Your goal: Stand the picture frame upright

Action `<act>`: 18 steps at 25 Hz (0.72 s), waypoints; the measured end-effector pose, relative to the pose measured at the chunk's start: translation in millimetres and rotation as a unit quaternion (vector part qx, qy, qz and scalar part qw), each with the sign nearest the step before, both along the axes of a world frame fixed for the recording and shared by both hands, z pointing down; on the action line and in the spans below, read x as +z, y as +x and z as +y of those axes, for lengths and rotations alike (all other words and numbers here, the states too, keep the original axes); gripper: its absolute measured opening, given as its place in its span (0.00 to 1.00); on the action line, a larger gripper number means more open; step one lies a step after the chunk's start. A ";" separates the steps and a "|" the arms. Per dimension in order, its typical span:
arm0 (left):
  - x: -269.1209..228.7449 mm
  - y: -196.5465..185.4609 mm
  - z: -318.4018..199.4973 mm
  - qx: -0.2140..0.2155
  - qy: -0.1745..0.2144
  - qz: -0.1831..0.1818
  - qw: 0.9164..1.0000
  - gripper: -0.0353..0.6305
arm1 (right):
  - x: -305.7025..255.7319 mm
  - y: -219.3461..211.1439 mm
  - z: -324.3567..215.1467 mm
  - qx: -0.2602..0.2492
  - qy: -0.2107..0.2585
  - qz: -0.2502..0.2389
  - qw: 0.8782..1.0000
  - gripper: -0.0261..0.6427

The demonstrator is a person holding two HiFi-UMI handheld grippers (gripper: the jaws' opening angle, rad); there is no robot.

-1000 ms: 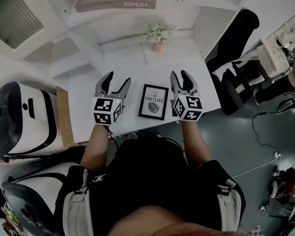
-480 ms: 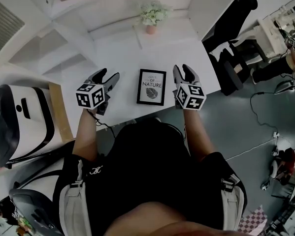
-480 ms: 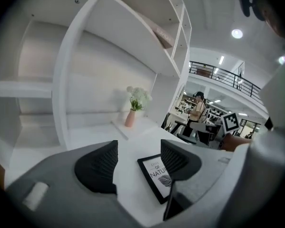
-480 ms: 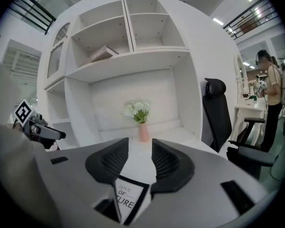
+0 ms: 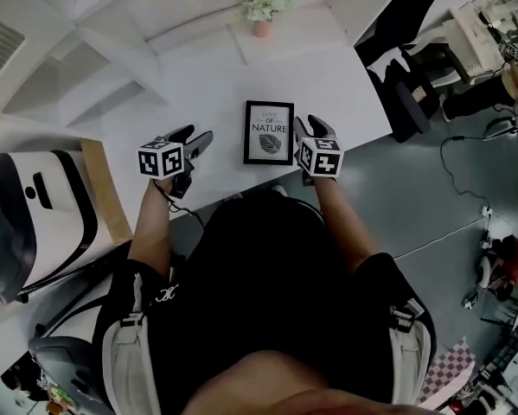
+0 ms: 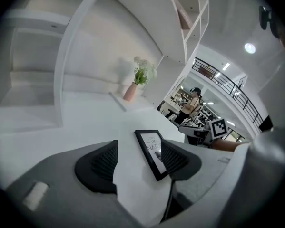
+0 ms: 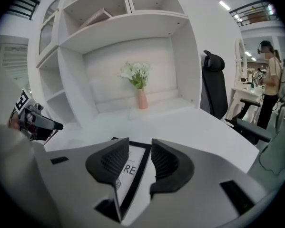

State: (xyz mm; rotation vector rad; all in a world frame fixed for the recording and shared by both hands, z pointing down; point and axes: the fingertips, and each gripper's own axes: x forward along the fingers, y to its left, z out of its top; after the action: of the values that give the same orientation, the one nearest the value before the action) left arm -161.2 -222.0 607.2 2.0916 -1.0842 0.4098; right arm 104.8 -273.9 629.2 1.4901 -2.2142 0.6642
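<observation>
**Frame flat on the counter, right tongs lining up on its edge**

Closest to us, the person's two arms reach out over the near edge of the counter (image 5: 207, 93), one on each side of the target. The right tongs (image 5: 313, 128) sit just at the right side of the picture frame (image 5: 269, 132), jaws parted only a little. Its own view shows why: the frame's dark right border runs straight up the narrow gap between the pads, so this looks like a line-up for a pinch on that edge. Nothing is clamped yet.

The left tongs (image 5: 198, 134) hold off to the left, well apart from the frame, and are spread wide over bare counter. I'd say they are waiting to steady the frame once it tips up.

The frame itself lies flat, print facing up, in the middle of the head view. That view gives the layout, but not how wide either set of tongs stands; the gripper views settle that.

Further back, a vase of flowers (image 5: 262, 3) stands at the top of the frame against white shelves (image 7: 118, 23). An office chair (image 7: 213, 89) sits off the counter's right end.
</observation>
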 end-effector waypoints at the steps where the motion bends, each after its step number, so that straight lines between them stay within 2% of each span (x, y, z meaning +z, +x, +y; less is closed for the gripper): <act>1: 5.4 -2.5 2.3 -0.001 -0.008 0.006 1.000 0.49 | 8.1 -2.2 3.2 0.001 -0.008 0.005 1.000 0.26; 10: 36.5 -19.2 16.2 0.009 -0.045 0.017 0.999 0.49 | 66.3 -19.3 18.2 0.006 -0.077 0.045 0.996 0.24; 14: 42.6 -23.4 18.6 0.012 -0.051 0.023 0.998 0.49 | 91.8 -19.4 24.3 0.002 -0.114 0.091 0.989 0.23; 18: 45.3 -24.1 16.1 0.015 -0.054 0.023 0.998 0.49 | 102.6 -18.7 23.2 0.013 -0.135 0.082 0.987 0.17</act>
State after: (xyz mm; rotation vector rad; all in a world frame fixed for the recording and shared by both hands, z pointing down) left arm -185.3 -205.9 652.5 2.0141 -0.9825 0.4238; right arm 86.1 -250.7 731.8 1.3853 -1.9011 0.7854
